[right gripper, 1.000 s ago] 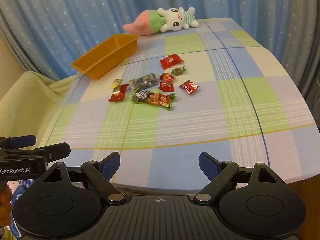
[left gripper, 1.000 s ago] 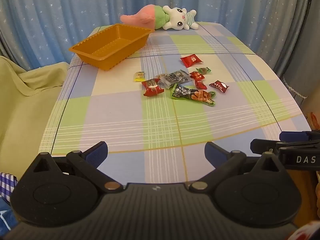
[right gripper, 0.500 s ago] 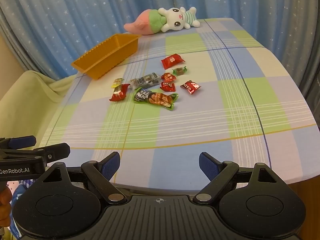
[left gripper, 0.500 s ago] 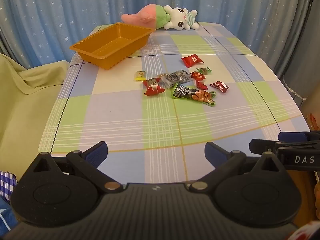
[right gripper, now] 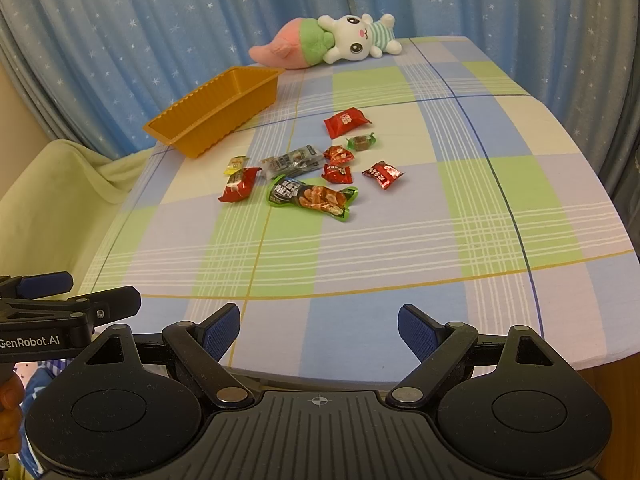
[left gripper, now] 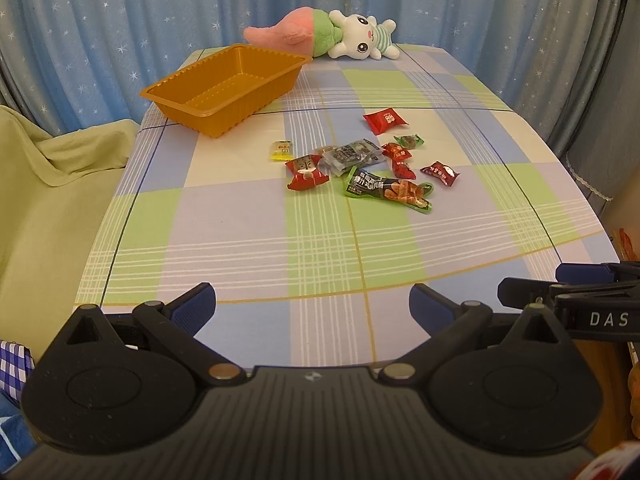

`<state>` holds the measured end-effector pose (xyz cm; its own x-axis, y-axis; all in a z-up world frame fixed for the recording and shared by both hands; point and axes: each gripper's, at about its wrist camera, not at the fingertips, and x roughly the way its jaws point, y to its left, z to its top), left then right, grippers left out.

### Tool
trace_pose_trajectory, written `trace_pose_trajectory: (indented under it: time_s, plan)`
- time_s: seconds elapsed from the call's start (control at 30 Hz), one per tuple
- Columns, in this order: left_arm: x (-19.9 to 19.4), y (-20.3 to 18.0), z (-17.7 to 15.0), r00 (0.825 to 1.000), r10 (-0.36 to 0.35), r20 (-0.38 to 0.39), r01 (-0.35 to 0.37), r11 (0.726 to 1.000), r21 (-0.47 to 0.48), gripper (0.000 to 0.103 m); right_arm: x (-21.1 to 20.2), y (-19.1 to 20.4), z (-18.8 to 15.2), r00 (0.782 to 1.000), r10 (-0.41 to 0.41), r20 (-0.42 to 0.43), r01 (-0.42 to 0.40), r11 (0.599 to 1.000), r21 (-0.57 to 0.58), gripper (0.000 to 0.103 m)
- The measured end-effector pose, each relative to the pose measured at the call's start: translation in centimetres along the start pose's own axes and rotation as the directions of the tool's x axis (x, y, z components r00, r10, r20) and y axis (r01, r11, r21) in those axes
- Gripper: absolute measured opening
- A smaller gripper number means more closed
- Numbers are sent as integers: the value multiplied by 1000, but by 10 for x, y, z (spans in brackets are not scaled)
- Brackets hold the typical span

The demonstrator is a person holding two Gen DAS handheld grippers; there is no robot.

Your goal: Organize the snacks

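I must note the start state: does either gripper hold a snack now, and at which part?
Nothing is held. The left gripper and the right gripper are both open and empty; the snacks all lie on the table.

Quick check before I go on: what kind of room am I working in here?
Most likely a home room: a table under a checked cloth, star-print blue curtains behind it, a plush rabbit at the far edge, and a cloth-draped seat alongside.

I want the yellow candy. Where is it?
The yellow candy lies at the left edge of the snack pile, between the orange tray and a red packet.
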<state>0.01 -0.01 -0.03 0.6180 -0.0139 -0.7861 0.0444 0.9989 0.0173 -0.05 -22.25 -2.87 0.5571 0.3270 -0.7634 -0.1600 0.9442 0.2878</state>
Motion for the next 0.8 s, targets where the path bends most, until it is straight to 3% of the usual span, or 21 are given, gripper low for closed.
trace_pose_trajectory:
  time_s: [0.8]
  plan:
    - [0,4,1,1000,3,-1,-3,1000,-1,103,4,0,3,1000,2,-1,-2,1000,0,86]
